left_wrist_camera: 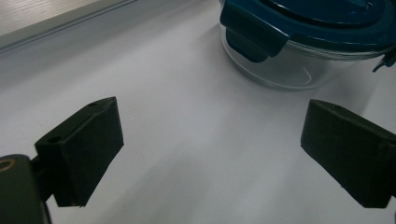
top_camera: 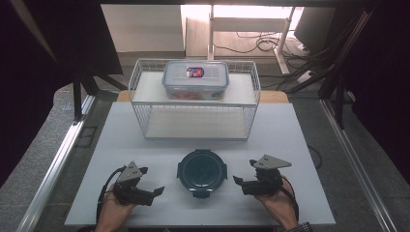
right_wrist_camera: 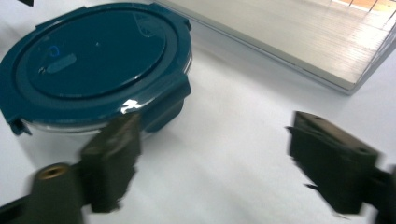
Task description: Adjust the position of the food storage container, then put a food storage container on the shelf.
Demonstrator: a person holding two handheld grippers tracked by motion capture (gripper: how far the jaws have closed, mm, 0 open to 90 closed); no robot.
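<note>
Both forearms enter from the desk's (top_camera: 145, 212) near edge, each hand low over the surface. Left gripper (top_camera: 151, 189) points toward the centre, level with the desk; right gripper (top_camera: 244, 175) mirrors it, also pointing inward.

Between them, near the middle of the near edge: a round glass container (top_camera: 201, 172) with a dark teal lid, clip tabs folded down at its sides. Clear glass wall visible below the lid in the left gripper view (left_wrist_camera: 280, 70); lid top and one clip seen close in the right gripper view (right_wrist_camera: 93, 65).

Left gripper (left_wrist_camera: 210, 149): jaws wide apart, nothing between them, bare desk only; container just ahead, not touched. Right gripper (right_wrist_camera: 215, 158): jaws wide apart, nothing held; its left jaw is just beside the container's clip, contact cannot be told (blurred).

Toward the far edge: white wire rack (top_camera: 251, 96), a rectangular lidded box (top_camera: 196, 79) on its upper shelf.
</note>
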